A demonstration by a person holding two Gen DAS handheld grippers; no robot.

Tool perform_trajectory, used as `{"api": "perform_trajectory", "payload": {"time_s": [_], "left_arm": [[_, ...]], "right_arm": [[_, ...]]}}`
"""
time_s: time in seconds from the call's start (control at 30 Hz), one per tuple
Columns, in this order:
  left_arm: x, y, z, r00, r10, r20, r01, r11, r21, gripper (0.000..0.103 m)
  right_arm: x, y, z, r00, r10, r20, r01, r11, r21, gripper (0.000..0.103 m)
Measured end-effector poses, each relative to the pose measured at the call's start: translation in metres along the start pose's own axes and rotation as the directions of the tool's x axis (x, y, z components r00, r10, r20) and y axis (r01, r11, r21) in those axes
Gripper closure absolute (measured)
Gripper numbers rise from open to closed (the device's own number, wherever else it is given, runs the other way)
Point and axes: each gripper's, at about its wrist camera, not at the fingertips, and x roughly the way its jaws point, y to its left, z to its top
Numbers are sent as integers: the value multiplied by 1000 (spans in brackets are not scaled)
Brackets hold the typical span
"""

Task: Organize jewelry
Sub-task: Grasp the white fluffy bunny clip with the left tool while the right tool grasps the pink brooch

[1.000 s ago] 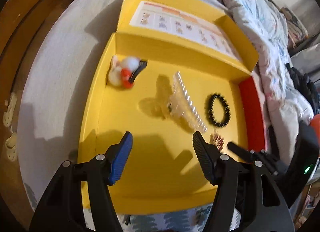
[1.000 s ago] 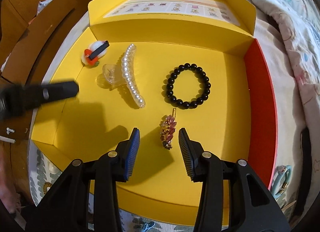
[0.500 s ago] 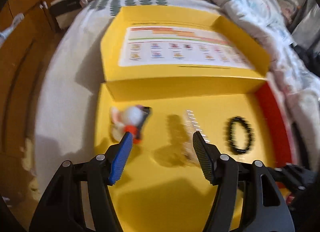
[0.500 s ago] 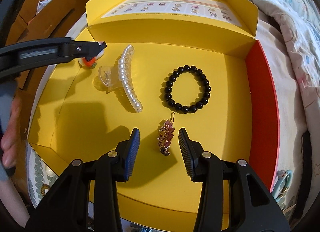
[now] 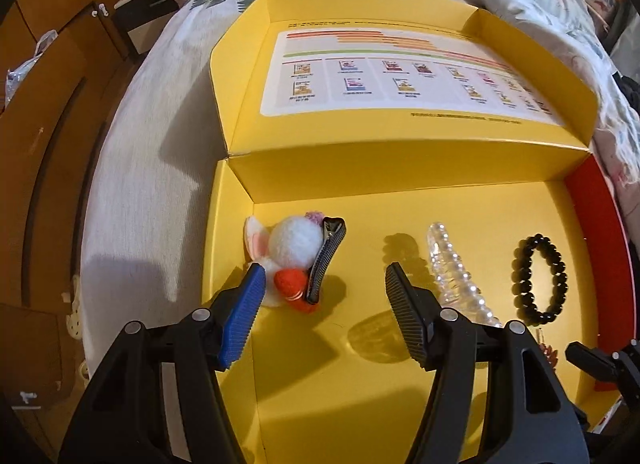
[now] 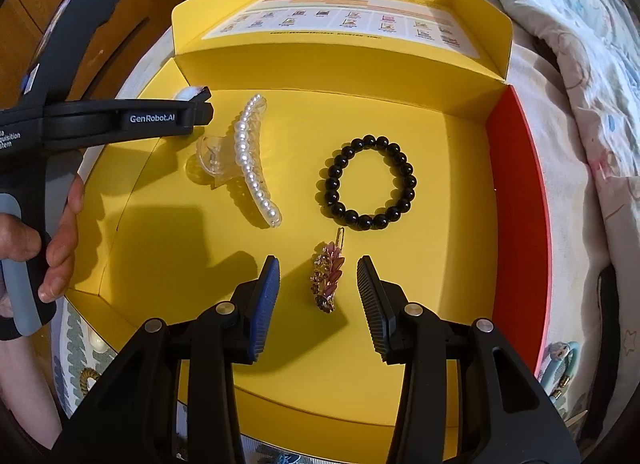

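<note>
A yellow box (image 5: pixel 360 364) lies open on a bed and holds jewelry. A fluffy white rabbit hair clip (image 5: pixel 298 256) with a red part and a black clip lies at its far left corner. My left gripper (image 5: pixel 322 280) is open right over it, blue finger beside the fluff. A pearl claw clip (image 6: pixel 252 160), also in the left wrist view (image 5: pixel 456 276), and a black bead bracelet (image 6: pixel 370 182) lie in the middle. My right gripper (image 6: pixel 318 270) is open, with a pink jewelled barrette (image 6: pixel 328 280) between its fingers.
The box lid (image 5: pixel 400 72) stands open behind with a printed chart. The box's right wall (image 6: pixel 520 192) is red. A rumpled quilt (image 6: pixel 580 44) lies right of the box. Wooden furniture (image 5: pixel 48 124) stands left of the bed. Small hair accessories (image 6: pixel 560 364) lie outside the box at right.
My left gripper has moved forward and left to the rabbit clip, which now sits between its open fingers. My right gripper has held still over the barrette.
</note>
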Motion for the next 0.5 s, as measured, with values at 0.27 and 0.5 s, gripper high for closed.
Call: {"api": "perform_trajectory", "payload": {"time_s": [0.27, 0.5], "left_arm": [[3, -1, 0, 1000, 22, -8, -22, 1000, 5, 40], [8, -2, 1, 1000, 19, -4, -19, 1000, 6, 38]], "right_arm": [[13, 9, -2, 999, -44, -24, 44, 999, -25, 59], [19, 16, -6, 994, -110, -22, 109, 993, -39, 67]]}}
